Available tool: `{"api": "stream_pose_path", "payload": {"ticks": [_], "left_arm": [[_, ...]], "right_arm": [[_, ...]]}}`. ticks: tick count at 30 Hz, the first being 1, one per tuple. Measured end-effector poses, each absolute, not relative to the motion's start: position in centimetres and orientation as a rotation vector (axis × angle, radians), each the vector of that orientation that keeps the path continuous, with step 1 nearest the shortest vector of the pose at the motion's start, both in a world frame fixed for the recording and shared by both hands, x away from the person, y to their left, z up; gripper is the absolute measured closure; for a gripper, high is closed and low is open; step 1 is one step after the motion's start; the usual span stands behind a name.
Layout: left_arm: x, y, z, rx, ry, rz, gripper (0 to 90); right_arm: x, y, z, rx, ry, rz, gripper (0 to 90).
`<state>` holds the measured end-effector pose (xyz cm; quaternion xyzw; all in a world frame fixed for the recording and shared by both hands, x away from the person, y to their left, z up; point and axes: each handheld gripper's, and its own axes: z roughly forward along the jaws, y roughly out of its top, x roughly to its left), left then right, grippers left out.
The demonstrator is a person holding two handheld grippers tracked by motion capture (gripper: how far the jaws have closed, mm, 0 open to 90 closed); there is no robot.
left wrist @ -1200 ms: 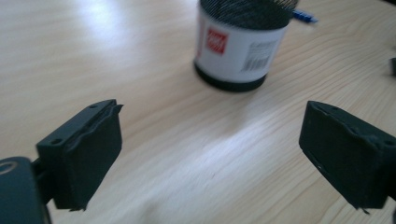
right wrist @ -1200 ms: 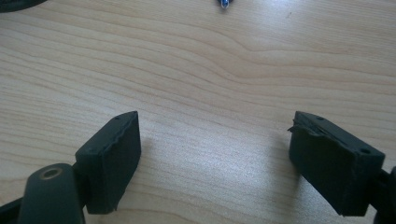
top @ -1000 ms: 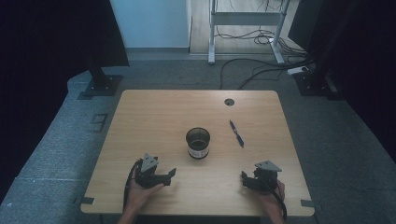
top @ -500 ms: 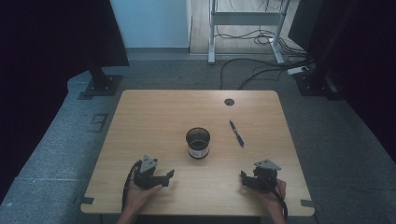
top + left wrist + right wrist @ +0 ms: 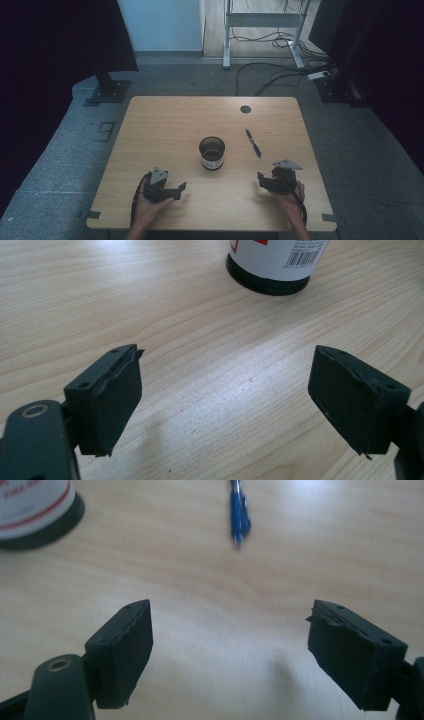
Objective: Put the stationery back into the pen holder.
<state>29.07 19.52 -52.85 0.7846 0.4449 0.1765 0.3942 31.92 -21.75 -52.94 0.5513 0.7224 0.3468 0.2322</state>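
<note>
A round black-rimmed cup with a white label and black base [image 5: 212, 153] is seen standing upright, open at the top, at the centre of the table. A slim blue plastic pen [image 5: 253, 143] is laid flat at about two o'clock from the cup, near it but apart, its length running from eleven to five o'clock.

Bare tabletop [image 5: 165, 130] lies between both sets of jaws, nothing in the gaps. Ahead of the left gripper [image 5: 225, 400], slightly right of its jaws, the cup [image 5: 272, 265] blocks. Ahead of the right gripper [image 5: 230, 650] the blue pen [image 5: 239, 515] lies near centre; cup base up-left, open lane between.
</note>
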Motion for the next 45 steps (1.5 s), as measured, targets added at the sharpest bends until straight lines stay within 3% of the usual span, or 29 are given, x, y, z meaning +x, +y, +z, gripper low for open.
{"api": "stream_pose_path", "payload": {"ticks": [18, 39, 45], "left_arm": [[29.2, 19.4, -52.8, 1.998, 1.131, 0.376, 14.2], [29.3, 19.5, -53.0, 2.018, 1.126, 0.337, 14.3], [29.4, 20.0, -52.6, 1.972, 1.122, 0.268, 14.4]], "right_arm": [[39.2, -18.8, -51.5, 1.489, 2.012, 0.941, 28.6], [43.8, -17.4, -52.4, 1.524, 2.015, 0.879, 36.5], [45.5, -17.5, -52.6, 1.55, 2.006, 0.859, 38.7]]}}
